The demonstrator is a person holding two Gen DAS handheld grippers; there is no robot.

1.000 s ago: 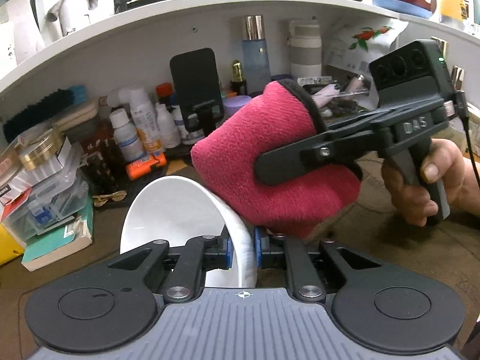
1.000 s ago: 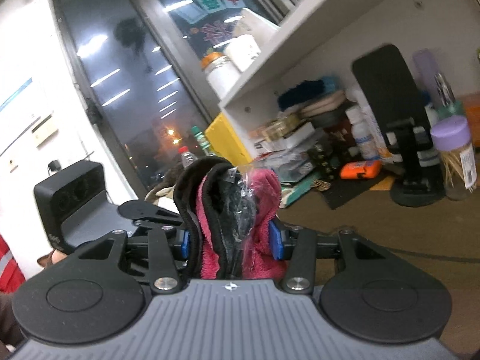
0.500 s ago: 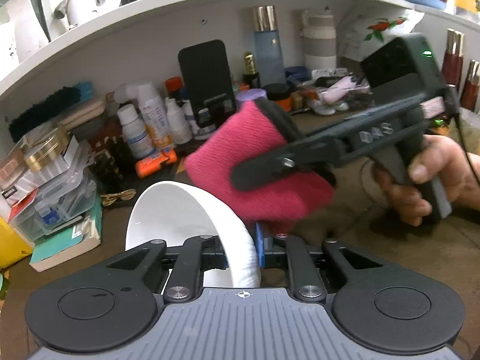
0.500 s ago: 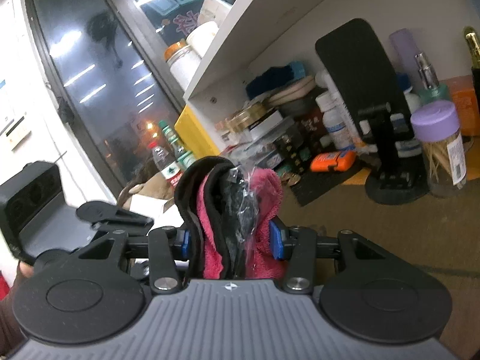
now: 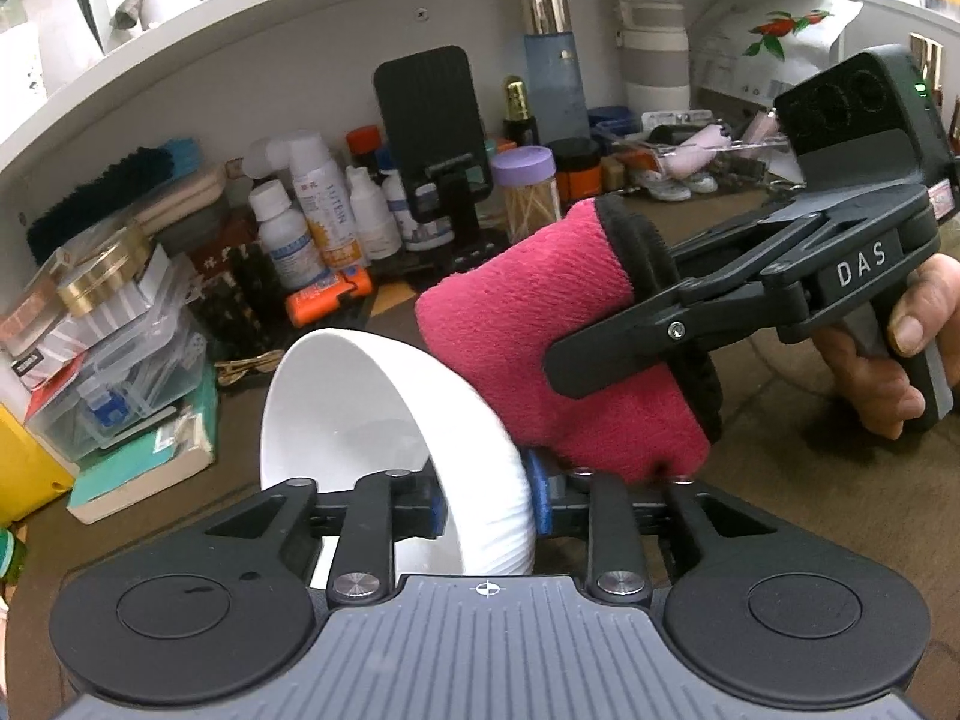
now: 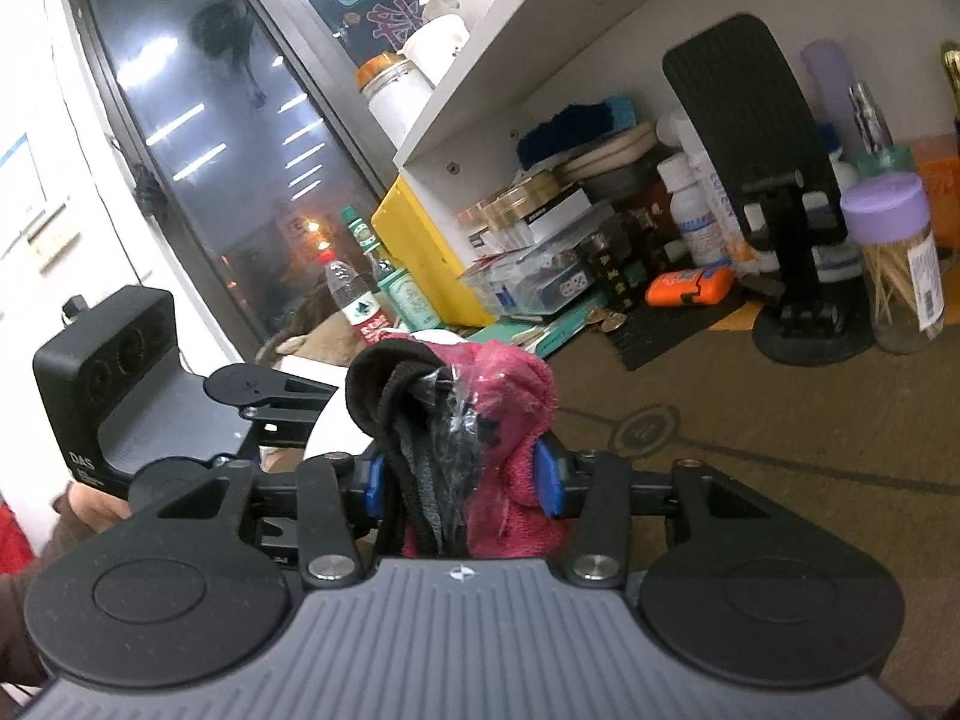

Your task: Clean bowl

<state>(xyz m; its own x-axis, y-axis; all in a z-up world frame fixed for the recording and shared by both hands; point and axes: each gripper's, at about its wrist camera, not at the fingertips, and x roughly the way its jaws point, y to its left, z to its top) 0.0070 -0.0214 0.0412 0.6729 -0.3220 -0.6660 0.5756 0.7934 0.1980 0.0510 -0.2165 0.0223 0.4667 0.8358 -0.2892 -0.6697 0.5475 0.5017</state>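
Observation:
My left gripper (image 5: 487, 501) is shut on the rim of a white bowl (image 5: 384, 414), held tilted on its side with its opening facing left. My right gripper (image 6: 459, 477) is shut on a pink cloth with a black edge (image 6: 474, 420). In the left wrist view the right gripper (image 5: 606, 354) comes in from the right and presses the pink cloth (image 5: 540, 348) against the bowl's outer wall. A little of the white bowl (image 6: 327, 432) shows behind the cloth in the right wrist view.
A brown table (image 6: 750, 420) lies below. At the back, under a white shelf (image 5: 300, 18), stand a black phone stand (image 5: 438, 144), bottles (image 5: 318, 198), a purple-lidded toothpick jar (image 5: 531, 192), an orange case (image 5: 327, 300) and plastic boxes (image 5: 114, 360).
The cloth in my right gripper has slid along the bowl's outer wall, down and back to the right. The bowl has tilted a little in my left gripper.

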